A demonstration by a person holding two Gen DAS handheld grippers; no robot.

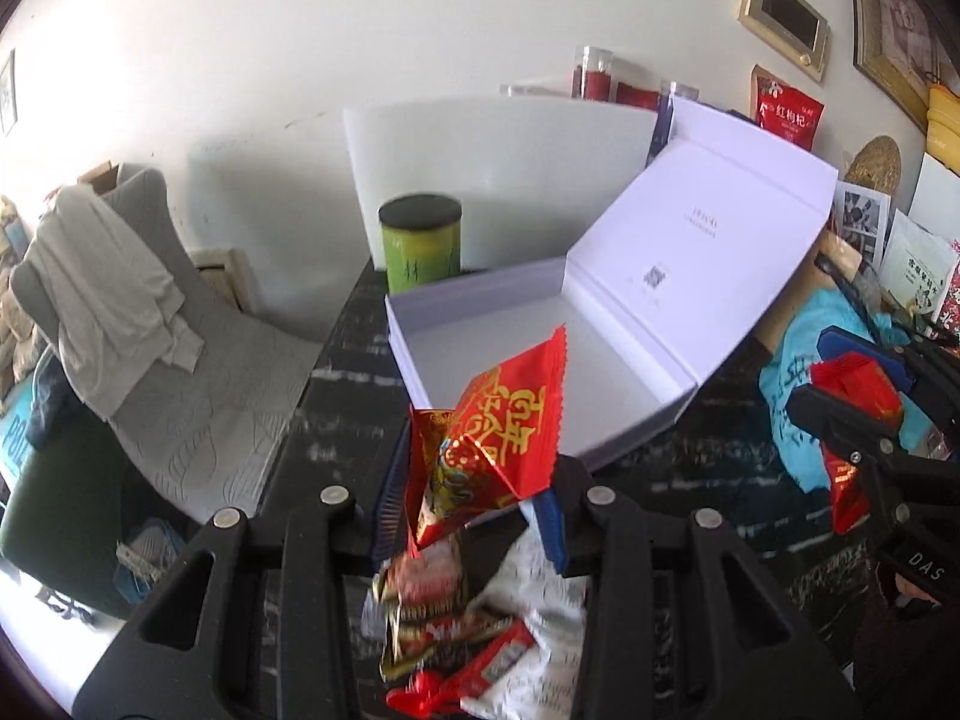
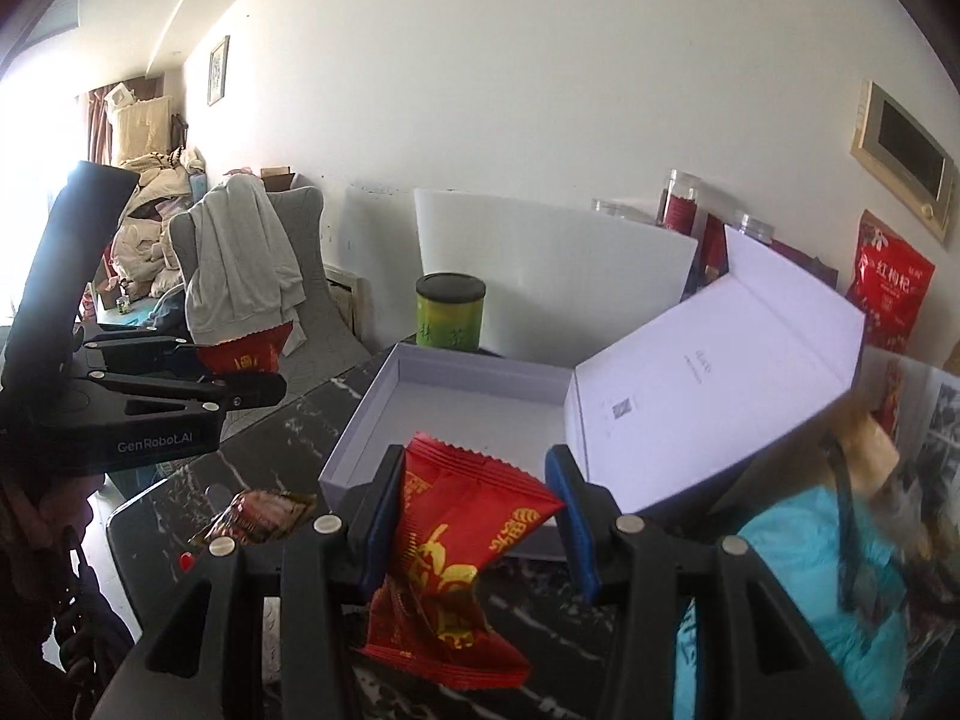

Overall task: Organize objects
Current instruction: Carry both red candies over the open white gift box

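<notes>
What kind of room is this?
Probably a lived-in room at home: a chair draped with clothes, framed pictures on the wall, and snack packets on a dark table.

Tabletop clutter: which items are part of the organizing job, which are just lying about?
In the job:
- red snack packet in left gripper
- red packet in right gripper
- open white box
- loose packets on the table

Lying about:
- green canister
- blue cloth
- red goji bag
- chair with grey garment
</notes>
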